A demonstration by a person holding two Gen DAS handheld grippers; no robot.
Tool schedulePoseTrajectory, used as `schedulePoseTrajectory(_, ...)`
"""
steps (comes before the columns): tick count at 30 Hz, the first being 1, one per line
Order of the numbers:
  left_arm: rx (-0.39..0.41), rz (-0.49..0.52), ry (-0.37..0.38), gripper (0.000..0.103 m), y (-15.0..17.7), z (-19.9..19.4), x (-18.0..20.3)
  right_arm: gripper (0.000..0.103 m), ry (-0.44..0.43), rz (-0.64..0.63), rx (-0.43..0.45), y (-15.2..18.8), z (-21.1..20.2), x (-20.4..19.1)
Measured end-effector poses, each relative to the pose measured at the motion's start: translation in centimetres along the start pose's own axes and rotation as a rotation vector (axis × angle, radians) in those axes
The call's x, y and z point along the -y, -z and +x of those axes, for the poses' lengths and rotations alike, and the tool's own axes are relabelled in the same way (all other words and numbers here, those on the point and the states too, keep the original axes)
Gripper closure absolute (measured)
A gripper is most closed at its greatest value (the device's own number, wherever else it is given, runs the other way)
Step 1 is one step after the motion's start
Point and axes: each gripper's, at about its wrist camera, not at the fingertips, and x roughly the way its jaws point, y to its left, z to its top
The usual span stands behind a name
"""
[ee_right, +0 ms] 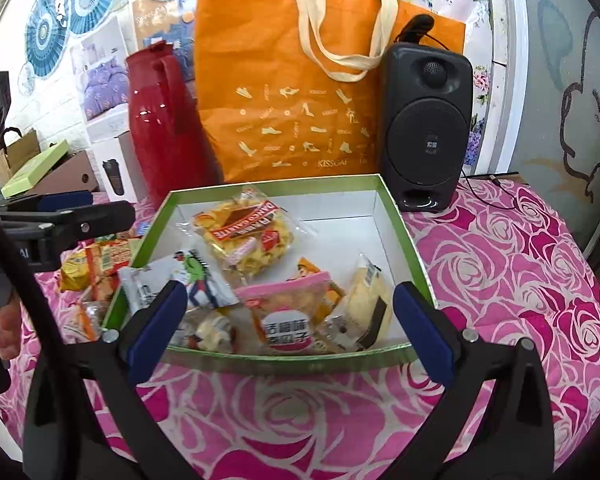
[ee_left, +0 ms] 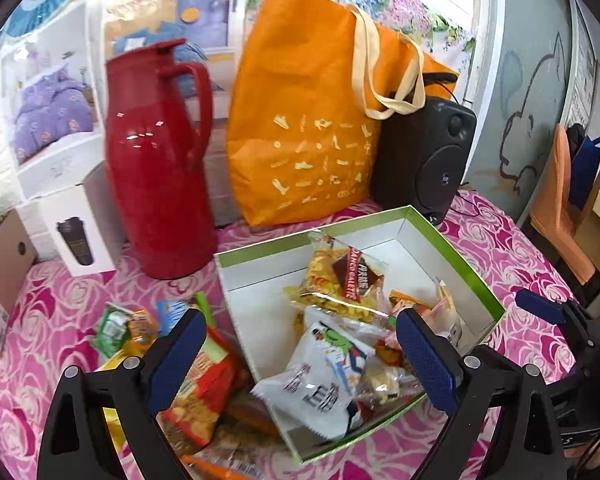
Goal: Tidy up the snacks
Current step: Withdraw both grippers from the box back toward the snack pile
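Several sealed snack packets already lie in the green-rimmed box [ee_right: 416, 248], among them a white wrapped cake [ee_left: 324, 376] hanging over its rim on the side nearest the red thermos [ee_left: 156, 168]. More wait beside that rim on the worktop [ee_right: 520, 280], chiefly a red-and-yellow packet [ee_left: 202, 380]. They look light, crinkly and slippery, with crushable contents, so a crimped end seam seems the best hold. The left claw [ee_left: 300, 360] and right claw [ee_right: 288, 328] both stand spread wide, pinching nothing.
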Motion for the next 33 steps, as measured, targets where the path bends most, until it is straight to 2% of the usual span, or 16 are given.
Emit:
schedulePoseTrajectory(9,0.072,-0.066,-0.057,0.005,2.9,-5.7,-3.7,0.0,-0.027,0.017,0.008,0.9,-2.1,-3.9)
schedulePoseTrajectory(18,0.072,-0.143,-0.121,0.005,6.6,-8.6,-8.2,0.0,-0.103,-0.009,0.014,2.0,-2.1,-8.1)
schedulePoseTrajectory(21,0.062,-0.161,-0.134,0.005,7.8,-9.0,-9.7,0.0,-0.166,-0.03,-0.018,2.6,-1.6,-9.9)
schedulePoseTrajectory(26,0.022,-0.197,-0.143,0.005,10.2,-9.1,-12.8,0.0,-0.22,-0.08,-0.094,4.4,0.2,-13.6)
schedulePoseTrajectory(33,-0.024,-0.186,-0.115,0.005,10.9,-7.1,-14.8,0.0,-0.295,-0.094,-0.195,6.7,1.7,-16.8)
